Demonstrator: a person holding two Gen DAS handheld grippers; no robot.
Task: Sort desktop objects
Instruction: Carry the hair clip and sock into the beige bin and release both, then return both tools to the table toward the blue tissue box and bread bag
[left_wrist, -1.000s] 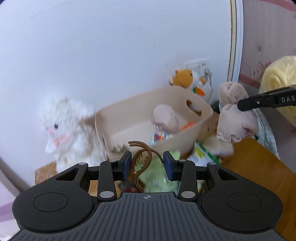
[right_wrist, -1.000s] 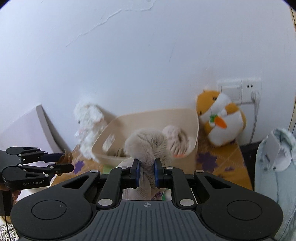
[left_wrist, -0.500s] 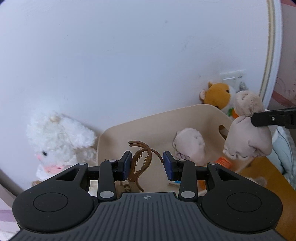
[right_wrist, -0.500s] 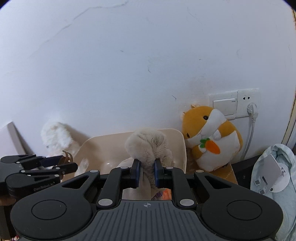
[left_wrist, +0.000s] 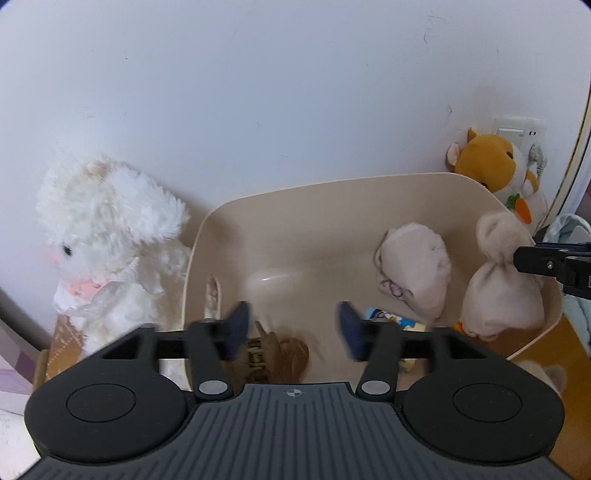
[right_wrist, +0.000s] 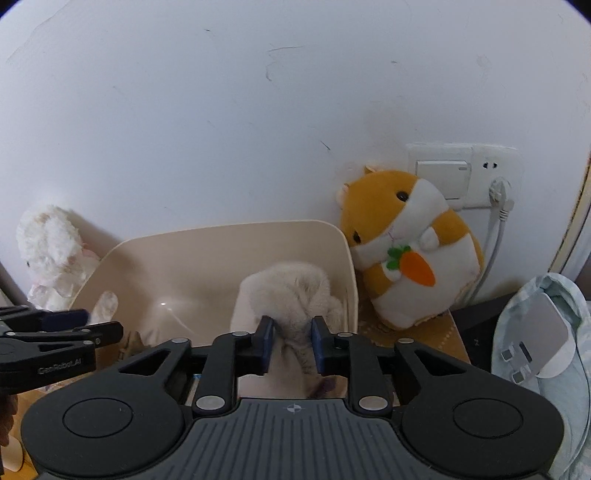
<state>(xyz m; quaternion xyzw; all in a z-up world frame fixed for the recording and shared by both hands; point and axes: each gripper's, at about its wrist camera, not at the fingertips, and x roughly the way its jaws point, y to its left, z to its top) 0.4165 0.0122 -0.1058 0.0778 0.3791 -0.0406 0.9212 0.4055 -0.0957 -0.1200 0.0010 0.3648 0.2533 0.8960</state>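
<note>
A beige bin (left_wrist: 332, 181) stands against the white wall. My left gripper (left_wrist: 293, 328) hangs over its near left part with jaws opening wide and nothing between them. Below it a blurred brown hair claw clip (left_wrist: 284, 352) lies in the bin. My right gripper (right_wrist: 291, 343) is over the bin's (right_wrist: 221, 227) right side, jaws opening. The neck of a beige tied cloth bundle (right_wrist: 288, 291) is still between the loosening pads. The left wrist view shows that bundle (left_wrist: 502, 291) resting low in the bin by the right gripper (left_wrist: 524, 256).
A pink cloth bundle (left_wrist: 413, 269), a small printed packet (left_wrist: 384, 315) and a pale flat piece (left_wrist: 212, 299) lie in the bin. A white plush (left_wrist: 107, 236) flanks it on the left, an orange hamster plush (right_wrist: 406, 251) on the right below a wall socket (right_wrist: 495, 184). Pale blue cloth (right_wrist: 546, 332) lies at far right.
Both grippers moved in over the bin and lower. The left jaws spread and the hair clip dropped into the bin. The right jaws widened around the beige bundle.
</note>
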